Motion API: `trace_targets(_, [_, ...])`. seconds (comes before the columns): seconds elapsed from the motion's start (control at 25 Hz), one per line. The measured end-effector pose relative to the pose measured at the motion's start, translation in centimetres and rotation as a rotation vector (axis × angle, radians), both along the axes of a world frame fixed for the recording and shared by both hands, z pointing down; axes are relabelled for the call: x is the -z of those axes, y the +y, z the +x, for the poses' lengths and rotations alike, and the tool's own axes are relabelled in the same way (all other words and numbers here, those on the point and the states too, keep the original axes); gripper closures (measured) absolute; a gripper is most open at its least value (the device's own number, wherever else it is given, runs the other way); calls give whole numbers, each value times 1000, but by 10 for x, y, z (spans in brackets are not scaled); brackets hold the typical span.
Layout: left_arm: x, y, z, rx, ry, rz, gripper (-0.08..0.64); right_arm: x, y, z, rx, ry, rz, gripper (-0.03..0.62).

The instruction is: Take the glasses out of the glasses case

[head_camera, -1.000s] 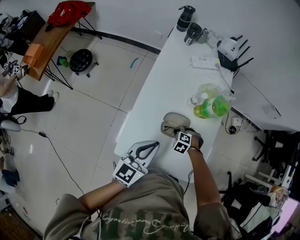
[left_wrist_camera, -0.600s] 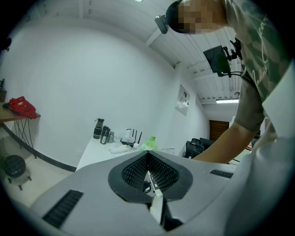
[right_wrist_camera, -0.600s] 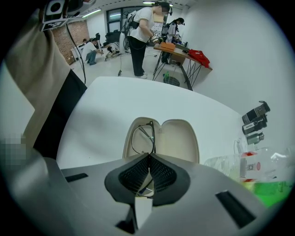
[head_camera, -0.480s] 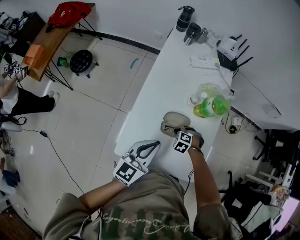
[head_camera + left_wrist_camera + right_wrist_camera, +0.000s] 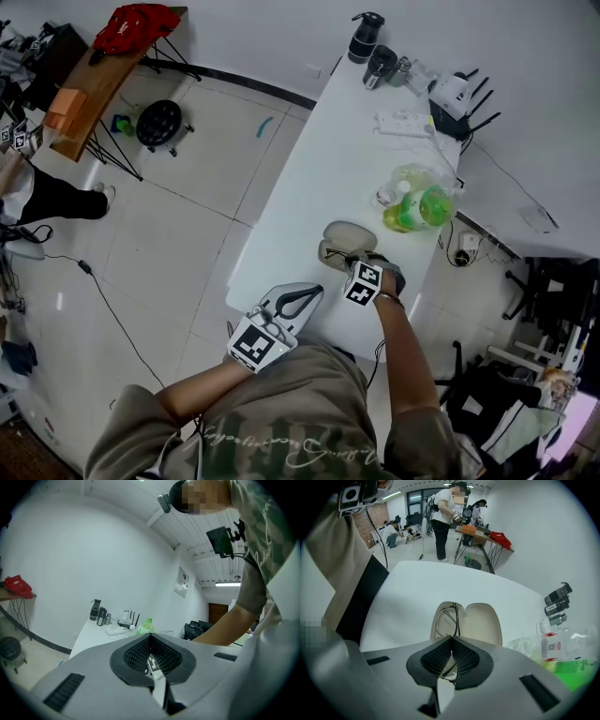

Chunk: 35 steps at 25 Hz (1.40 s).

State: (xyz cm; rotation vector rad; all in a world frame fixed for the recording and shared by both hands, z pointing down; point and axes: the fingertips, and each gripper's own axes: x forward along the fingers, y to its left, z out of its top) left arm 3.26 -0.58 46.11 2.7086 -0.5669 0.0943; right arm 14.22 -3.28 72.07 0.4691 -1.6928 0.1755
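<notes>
A beige glasses case (image 5: 349, 234) lies open on the white table (image 5: 319, 178), near its front end. Dark-framed glasses (image 5: 449, 617) rest in the case's left half (image 5: 440, 623); the other half (image 5: 482, 620) holds nothing. My right gripper (image 5: 355, 262) sits at the case's near edge, and in the right gripper view its jaws (image 5: 451, 640) are shut on the near part of the glasses' frame. My left gripper (image 5: 313, 292) hovers at the table's front left corner, shut with nothing in it (image 5: 150, 637).
A plastic bag with green bottles (image 5: 417, 204) lies just right of the case. Further back are a power strip (image 5: 403, 122), a router (image 5: 455, 94) and dark flasks (image 5: 363, 37). The table's left edge (image 5: 272, 202) drops to tiled floor. People stand far off (image 5: 440, 513).
</notes>
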Motion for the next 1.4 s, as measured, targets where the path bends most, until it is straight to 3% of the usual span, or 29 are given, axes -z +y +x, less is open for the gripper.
trace_targets(0.24, [10, 5, -1, 2, 23, 50, 552, 2, 1, -1, 22, 6, -3, 572])
trace_targets(1.4, [15, 25, -11, 26, 40, 55, 552, 11, 9, -6, 67, 18, 17, 572])
